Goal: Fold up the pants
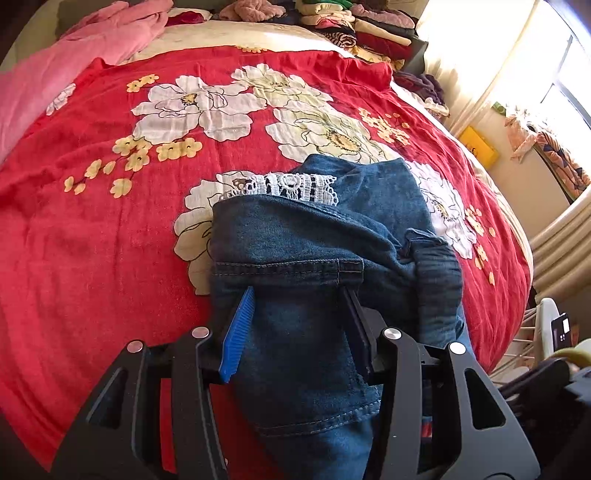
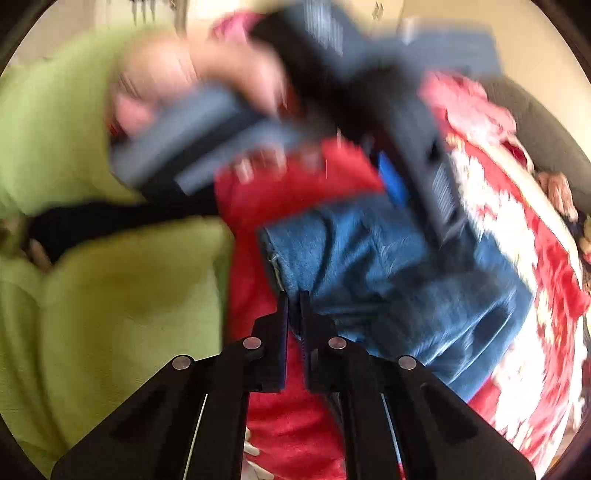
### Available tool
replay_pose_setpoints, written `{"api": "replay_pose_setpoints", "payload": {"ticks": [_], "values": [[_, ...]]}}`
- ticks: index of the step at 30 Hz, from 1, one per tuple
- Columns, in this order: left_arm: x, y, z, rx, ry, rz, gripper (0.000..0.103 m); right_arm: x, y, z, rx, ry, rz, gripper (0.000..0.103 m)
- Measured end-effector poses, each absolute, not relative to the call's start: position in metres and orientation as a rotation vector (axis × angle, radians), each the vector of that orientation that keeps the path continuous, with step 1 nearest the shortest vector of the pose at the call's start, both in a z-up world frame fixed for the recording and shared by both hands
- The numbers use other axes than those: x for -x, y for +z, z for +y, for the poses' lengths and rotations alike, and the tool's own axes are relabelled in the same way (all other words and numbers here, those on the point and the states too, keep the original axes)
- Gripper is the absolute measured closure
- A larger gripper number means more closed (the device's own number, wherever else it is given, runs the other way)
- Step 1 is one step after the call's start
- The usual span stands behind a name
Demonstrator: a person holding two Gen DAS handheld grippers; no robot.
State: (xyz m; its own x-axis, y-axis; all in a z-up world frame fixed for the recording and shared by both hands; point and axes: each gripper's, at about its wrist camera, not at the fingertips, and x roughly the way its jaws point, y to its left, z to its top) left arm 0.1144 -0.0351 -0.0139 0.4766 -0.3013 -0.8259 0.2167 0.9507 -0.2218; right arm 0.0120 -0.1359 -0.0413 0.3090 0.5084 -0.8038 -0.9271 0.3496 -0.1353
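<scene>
Blue denim pants (image 1: 314,258) lie bunched on a bed covered by a red floral bedspread (image 1: 92,240), with a strip of white lace trim (image 1: 291,186) showing at the upper fold. The left tongs (image 1: 299,295) stand wide apart, straddling a fold of the denim; the blue-padded finger presses one side and the black finger the other, though a firm grip cannot be confirmed. The right wrist view is motion-blurred. The right tongs (image 2: 294,295) are nearly closed, tips at the pants' edge (image 2: 388,266); whether cloth is pinched cannot be told. Stacked clothes (image 1: 354,22) sit at the far end.
</scene>
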Motion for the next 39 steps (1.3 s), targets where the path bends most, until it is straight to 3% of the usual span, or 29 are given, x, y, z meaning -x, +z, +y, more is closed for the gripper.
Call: {"api": "replay_pose_setpoints", "payload": {"ticks": [7, 11, 14, 23, 28, 36, 39], "values": [[-0.106, -0.009, -0.033, 0.101, -0.312, 1.008, 0.059, -0.016, -0.016, -0.154, 0.511, 1.056, 0.751, 0.089], [-0.101, -0.005, -0.033, 0.110, -0.307, 0.992, 0.054, -0.012, 0.001, -0.167, 0.468, 1.049, 0.726, 0.077], [-0.097, -0.003, -0.033, 0.106, -0.304, 0.987, 0.053, -0.006, 0.010, -0.175, 0.446, 1.047, 0.713, 0.076], [-0.084, 0.012, -0.027, 0.107, -0.273, 0.952, 0.039, 0.010, 0.024, -0.177, 0.418, 1.076, 0.683, 0.065], [-0.077, 0.025, -0.024, 0.104, -0.248, 0.917, 0.021, 0.016, 0.033, -0.181, 0.395, 1.077, 0.645, 0.051], [-0.066, 0.044, -0.023, 0.086, -0.206, 0.866, 0.010, 0.010, 0.045, -0.196, 0.326, 1.016, 0.620, 0.030], [-0.060, 0.050, -0.022, 0.085, -0.190, 0.848, 0.010, 0.012, 0.051, -0.204, 0.304, 0.987, 0.606, 0.027]]}}
